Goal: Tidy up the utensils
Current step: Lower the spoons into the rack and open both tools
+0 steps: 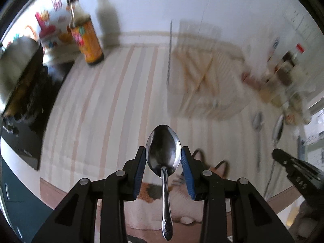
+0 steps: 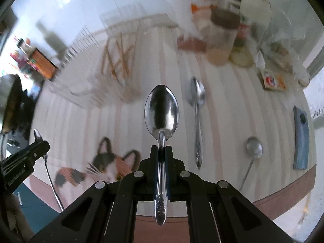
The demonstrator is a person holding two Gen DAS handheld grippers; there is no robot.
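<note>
Right wrist: rack [image 2: 85, 40] w/ chopsticks [image 2: 119, 60] (blurred), jars [image 2: 220, 40] behind

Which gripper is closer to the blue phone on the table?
The right gripper. The blue phone lies just off to its right, past two loose spoons. The left gripper is farther away, on the right gripper's other side.

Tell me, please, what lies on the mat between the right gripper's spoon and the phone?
In the right wrist view, two spoons: a patterned-handled spoon beside the held spoon, then a round-bowled spoon nearer the phone.
</note>
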